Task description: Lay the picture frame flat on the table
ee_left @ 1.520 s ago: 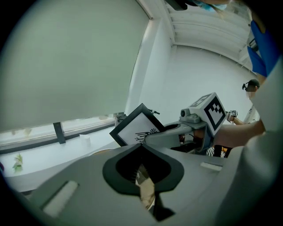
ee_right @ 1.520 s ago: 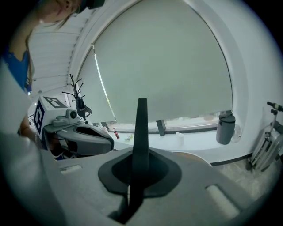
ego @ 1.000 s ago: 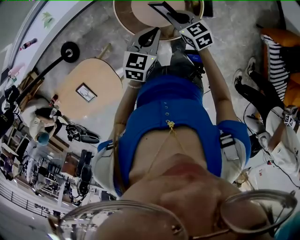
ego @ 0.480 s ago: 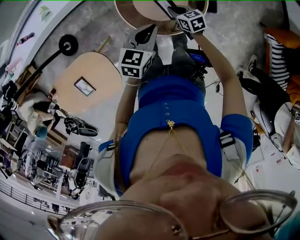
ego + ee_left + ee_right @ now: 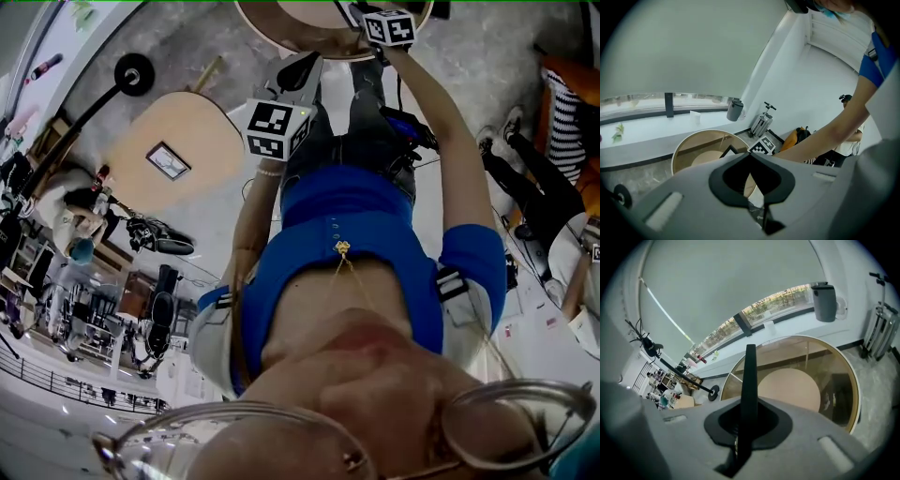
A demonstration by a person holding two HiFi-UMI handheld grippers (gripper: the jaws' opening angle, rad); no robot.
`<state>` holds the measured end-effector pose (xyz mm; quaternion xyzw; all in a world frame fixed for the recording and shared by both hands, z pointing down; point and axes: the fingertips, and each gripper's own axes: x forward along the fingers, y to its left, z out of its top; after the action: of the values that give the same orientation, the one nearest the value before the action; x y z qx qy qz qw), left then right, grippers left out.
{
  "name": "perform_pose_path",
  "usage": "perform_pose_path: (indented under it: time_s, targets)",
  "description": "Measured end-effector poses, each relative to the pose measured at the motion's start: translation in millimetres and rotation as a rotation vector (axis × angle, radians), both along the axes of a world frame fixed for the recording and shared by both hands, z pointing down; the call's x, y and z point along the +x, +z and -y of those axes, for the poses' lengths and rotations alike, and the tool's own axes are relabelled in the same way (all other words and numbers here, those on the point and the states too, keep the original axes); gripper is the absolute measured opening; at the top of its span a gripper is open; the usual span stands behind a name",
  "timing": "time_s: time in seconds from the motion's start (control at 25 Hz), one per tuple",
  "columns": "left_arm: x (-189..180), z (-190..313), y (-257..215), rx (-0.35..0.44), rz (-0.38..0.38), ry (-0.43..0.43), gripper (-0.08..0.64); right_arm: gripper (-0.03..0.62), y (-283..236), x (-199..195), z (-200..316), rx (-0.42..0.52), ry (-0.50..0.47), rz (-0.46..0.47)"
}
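**Picture frame held on edge at the round counter's near rim**

The right hand-held gripper [image 5: 749,416] is clamped on the picture frame [image 5: 750,376]. The frame stands upright and shows only its thin dark edge, rising out of the jaws. Beyond it lies the round counter [image 5: 820,357], whose glass top is bare out to its pale rim. Whether the frame's lower edge touches the top cannot be told.

The left hand-held gripper [image 5: 750,157] hangs nearer, over the counter's near edge. Its jaw tips are together with nothing between them.

Grey floor [image 5: 234,202] opens to the left, up to a tan counter [image 5: 202,122] with a small frame [image 5: 169,160] lying flat on it. A black stand [image 5: 134,71] reaches in at far left.
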<state>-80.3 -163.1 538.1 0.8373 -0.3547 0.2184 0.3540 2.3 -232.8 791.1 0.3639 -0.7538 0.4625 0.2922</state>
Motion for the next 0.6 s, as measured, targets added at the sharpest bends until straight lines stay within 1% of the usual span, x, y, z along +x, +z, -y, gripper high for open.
perform_pose_path:
  time_s: [0.08, 0.24, 0.32, 0.44, 0.6]
  targets:
    - [1.5, -8.4, 8.4, -0.022, 0.006, 0.002, 0.000, 0.005, 13.8, 2.5, -5.1, -0.014, 0.023, 0.009]
    - [-4.5, -17.2, 29.7, -0.053, 0.009, 0.003, 0.000, 0.005, 46.6, -8.0, -10.2, -0.020, 0.004, 0.009]
    - [-5.5, -20.0, 40.3, -0.068, 0.006, 0.006, 0.000, 0.005, 61.0, -12.7, -10.7, -0.027, 0.023, 0.020]
    - [-2.1, -25.1, 52.0, -0.084, 0.005, 0.012, 0.000, 0.005, 75.9, -15.6, -13.4, -0.041, 0.059, 0.039]
    - [9.9, -33.1, 60.8, -0.105, -0.001, 0.017, 0.000, 0.005, 92.1, -11.3, -25.5, -0.056, 0.061, 0.048]
